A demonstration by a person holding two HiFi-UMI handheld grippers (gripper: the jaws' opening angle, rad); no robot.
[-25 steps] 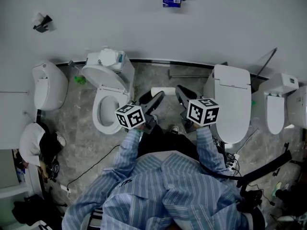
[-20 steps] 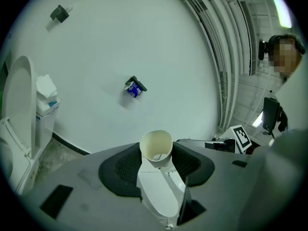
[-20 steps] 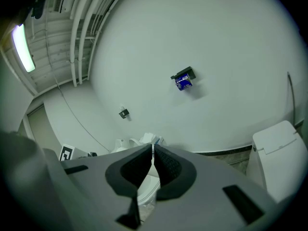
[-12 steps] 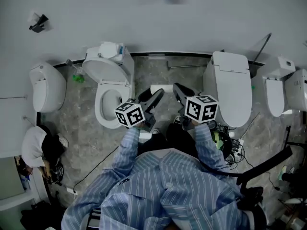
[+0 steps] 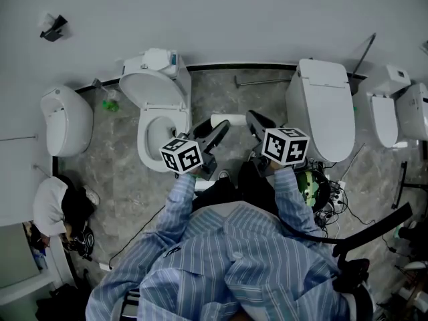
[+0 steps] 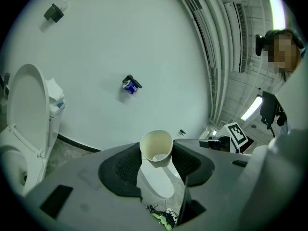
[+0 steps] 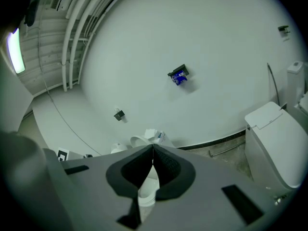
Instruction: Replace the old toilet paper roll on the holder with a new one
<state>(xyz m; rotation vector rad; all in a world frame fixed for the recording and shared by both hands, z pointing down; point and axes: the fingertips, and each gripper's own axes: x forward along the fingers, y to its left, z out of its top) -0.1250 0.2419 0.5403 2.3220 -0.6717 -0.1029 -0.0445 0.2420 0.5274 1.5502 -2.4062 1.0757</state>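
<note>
A pale cardboard tube (image 6: 156, 147) sits end-on between the dark pads of my left gripper (image 6: 157, 159), which is shut on it. In the head view the same tube (image 5: 228, 120) lies crosswise at the tip of the left gripper (image 5: 218, 133), above the grey floor between two toilets. My right gripper (image 5: 257, 121) is just to the tube's right, apart from it. Its jaws (image 7: 153, 150) meet with nothing between them. A small dark wall fitting with a blue item (image 7: 178, 75) hangs high on the white wall (image 6: 129, 85).
An open-lid toilet (image 5: 160, 102) stands left of the grippers, a closed-lid one (image 5: 323, 105) right. More toilets (image 5: 64, 120) (image 5: 384, 122) flank them. A second wall fitting (image 5: 53, 27) is far left. A crouched person (image 5: 57, 207) is at lower left; cables (image 5: 324, 194) lie at right.
Both grippers have shifted across the floor together, the tube staying in the left one. The toilets sit higher in the head view and the blue wall fitting has slid to the top edge.
</note>
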